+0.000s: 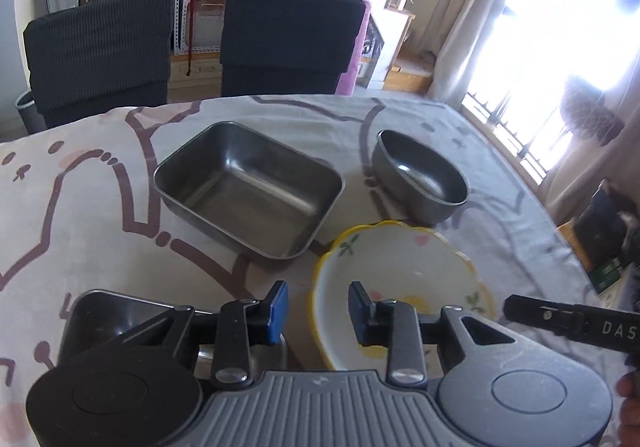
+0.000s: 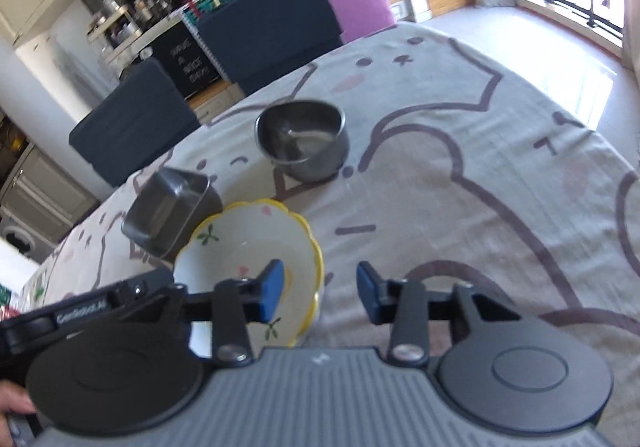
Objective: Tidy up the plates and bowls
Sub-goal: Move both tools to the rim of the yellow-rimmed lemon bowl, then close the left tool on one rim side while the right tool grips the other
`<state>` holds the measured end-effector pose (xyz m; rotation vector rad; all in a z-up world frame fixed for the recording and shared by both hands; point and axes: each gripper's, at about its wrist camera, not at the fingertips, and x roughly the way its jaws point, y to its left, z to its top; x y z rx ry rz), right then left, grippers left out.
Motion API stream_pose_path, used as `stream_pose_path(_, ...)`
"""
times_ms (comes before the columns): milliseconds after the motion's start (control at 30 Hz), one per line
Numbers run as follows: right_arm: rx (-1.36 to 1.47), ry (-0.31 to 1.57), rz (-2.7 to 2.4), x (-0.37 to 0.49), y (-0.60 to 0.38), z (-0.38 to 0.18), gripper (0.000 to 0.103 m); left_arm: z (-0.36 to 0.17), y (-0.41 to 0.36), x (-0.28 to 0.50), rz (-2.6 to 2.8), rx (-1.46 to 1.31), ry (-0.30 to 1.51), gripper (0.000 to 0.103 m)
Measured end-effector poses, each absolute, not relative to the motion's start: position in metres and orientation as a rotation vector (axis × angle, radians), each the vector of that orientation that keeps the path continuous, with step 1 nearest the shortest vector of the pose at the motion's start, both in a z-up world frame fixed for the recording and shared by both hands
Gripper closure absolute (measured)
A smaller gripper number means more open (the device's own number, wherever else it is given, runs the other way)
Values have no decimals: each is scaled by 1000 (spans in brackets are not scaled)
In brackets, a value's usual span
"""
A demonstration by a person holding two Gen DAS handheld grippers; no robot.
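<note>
between the blue pads of the left gripper [image 1: 318, 311] lies the near-left rim of the white bowl with the yellow scalloped edge [image 1: 404, 271]; the jaws stand partly apart and, as far as the view shows, the pads straddle the rim without pressing on it. the right gripper [image 2: 320, 289] comes at the same bowl from its other side, one pad over the bowl's inside, the other out over the cloth, also partly apart and clamped on nothing. both tools tip steeply down at the rim, which reads as setting up a two-sided pinch to lift the bowl, probably to nest it with the metal ware.

just left of and under the left gripper sits a small square steel tin [image 1: 100, 315], half hidden by the tool body. ahead of that gripper, past the bowl, lies a larger rectangular steel tray [image 1: 248, 187], and ahead to its right a round steel bowl [image 1: 420, 179]; all three rest open side up and apart from one another, not yet stacked.

the table wears a pale grey cloth [image 2: 480, 167] printed with brown cartoon outlines, slightly rumpled. beyond the far edge stand two dark-covered chairs [image 1: 100, 51], then cluttered shelves, and a bright barred window to the right.
</note>
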<state>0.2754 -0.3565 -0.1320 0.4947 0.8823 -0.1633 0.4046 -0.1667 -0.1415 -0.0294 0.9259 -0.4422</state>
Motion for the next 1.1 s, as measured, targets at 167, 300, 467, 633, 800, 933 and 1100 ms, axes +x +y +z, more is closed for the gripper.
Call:
stream_pose_path(167,463,889,-148,282,-351,-140,66,-151,-170,411,-440,-1,944,75)
stream_pose_path(300,456,902,-180,285,-350,-145,66,-159,-175,415,-447,7,957,76)
stream_pose_path(467,452,935,-178,291,-349,-153,71,-168,-181,419,-447,39,973,84)
stream_pose_path(633,439,960,-191,299,-345,-157,90,-171,-184,422,-450,49,973,84)
stream_pose_path(800,446,988,-181,307,-343,-166,93,-173,-188,424,-466,61,990,89)
stream_pose_path(933,431,998,-177,314,-342,-170,93,-174,-188,425,-462,46,1003,89)
stream_pose_path(1100,416,1009,-164,319,-341,-173,93,-175,-189,423,-472,62,994,90)
